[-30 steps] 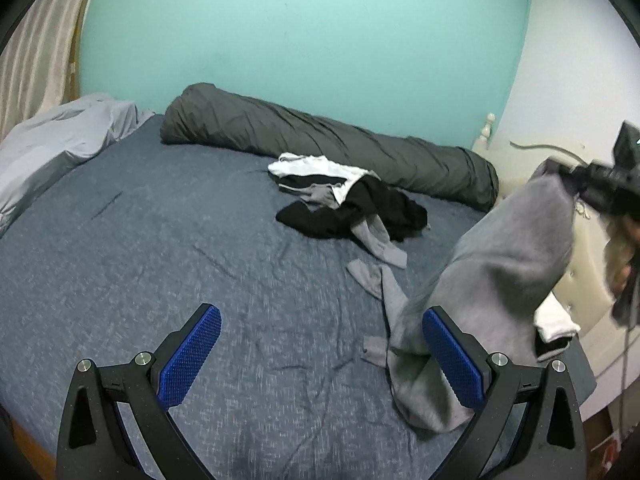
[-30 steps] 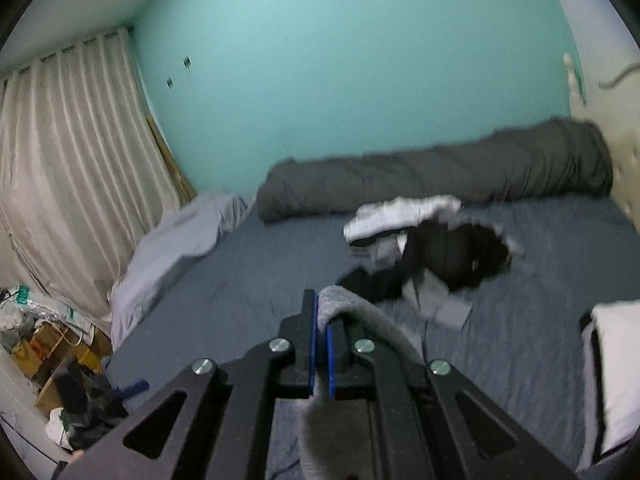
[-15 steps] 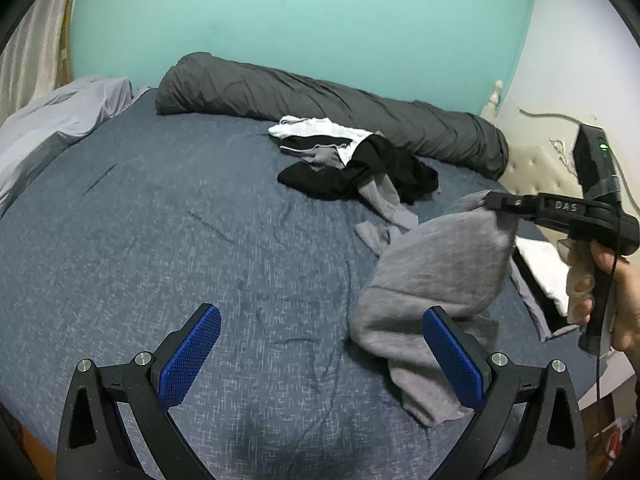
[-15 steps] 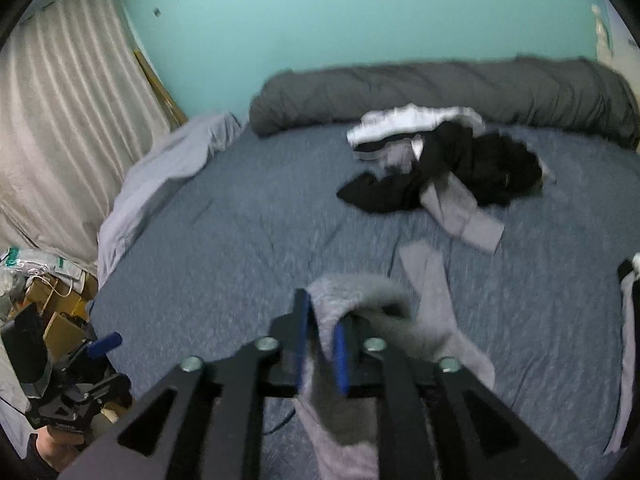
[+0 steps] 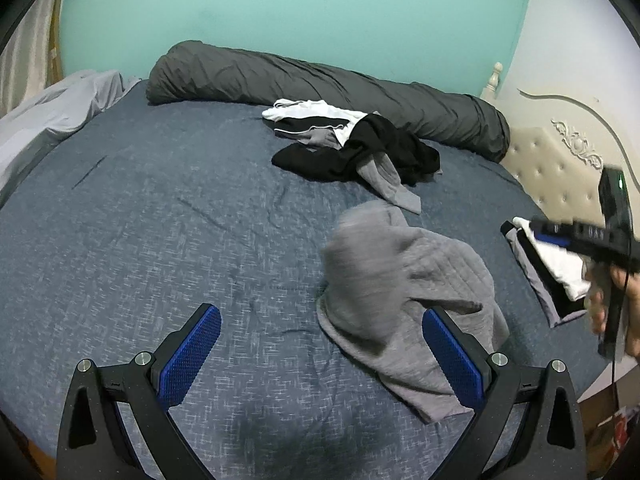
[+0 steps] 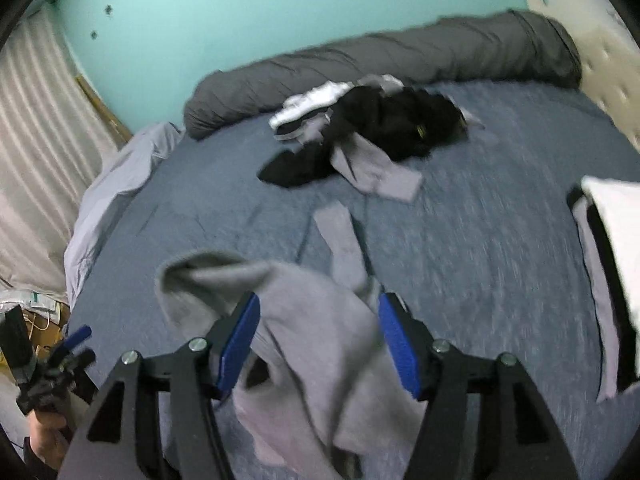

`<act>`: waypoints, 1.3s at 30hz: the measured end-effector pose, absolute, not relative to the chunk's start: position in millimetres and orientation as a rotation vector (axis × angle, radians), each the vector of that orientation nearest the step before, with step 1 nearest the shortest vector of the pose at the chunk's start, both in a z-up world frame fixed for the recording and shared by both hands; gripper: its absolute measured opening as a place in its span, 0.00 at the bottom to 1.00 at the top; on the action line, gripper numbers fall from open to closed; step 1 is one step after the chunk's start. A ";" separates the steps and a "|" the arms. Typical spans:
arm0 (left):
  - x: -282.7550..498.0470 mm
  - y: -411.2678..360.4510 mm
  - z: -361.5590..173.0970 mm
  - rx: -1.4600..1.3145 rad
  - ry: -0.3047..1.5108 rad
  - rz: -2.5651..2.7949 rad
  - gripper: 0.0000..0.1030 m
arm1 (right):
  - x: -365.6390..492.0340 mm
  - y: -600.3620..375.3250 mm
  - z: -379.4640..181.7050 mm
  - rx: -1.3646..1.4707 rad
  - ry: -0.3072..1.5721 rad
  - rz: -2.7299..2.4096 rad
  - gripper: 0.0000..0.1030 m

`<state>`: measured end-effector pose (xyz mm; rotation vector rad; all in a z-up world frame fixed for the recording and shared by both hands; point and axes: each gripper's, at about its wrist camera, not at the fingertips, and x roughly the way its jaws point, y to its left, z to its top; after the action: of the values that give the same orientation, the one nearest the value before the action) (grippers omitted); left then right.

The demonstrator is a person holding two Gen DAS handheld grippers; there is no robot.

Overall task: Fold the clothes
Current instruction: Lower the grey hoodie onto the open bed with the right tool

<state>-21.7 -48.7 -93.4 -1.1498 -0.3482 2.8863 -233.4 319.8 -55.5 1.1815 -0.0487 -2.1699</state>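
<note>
Both grippers spread wide, nothing held. Gray garment (image 5: 404,296) lies in a crumpled heap on the bed (image 5: 160,240), just ahead of the right gripper (image 6: 320,340), partly between its fingers, not pinched. From the left gripper (image 5: 320,356) it sits ahead and to the right, overlapping the right finger (image 5: 450,356). Right gripper is nearer. Long axis looks to run away from the left gripper, near hem to a far bunched end; motion blur makes that unsure. Next move probably needs both grippers on opposite edges to spread it flat. Clothes pile (image 5: 360,148) well beyond.
</note>
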 end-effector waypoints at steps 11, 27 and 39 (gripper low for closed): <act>-35.1 -51.1 -110.1 -1.222 -0.316 2.866 1.00 | -207.2 303.9 -105.4 1.264 -0.033 -2.056 0.61; -50.8 -102.9 -177.7 -1.476 -0.336 2.825 1.00 | -139.5 231.7 -144.1 1.266 0.209 -1.918 0.61; -47.6 -117.2 -193.6 -1.489 -0.389 2.836 1.00 | -140.2 165.6 -160.1 1.218 0.412 -1.925 0.61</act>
<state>-47.6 -117.2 -193.6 -1.4890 -0.3887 2.8359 -140.2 165.6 -160.1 1.2180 0.4121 -1.9247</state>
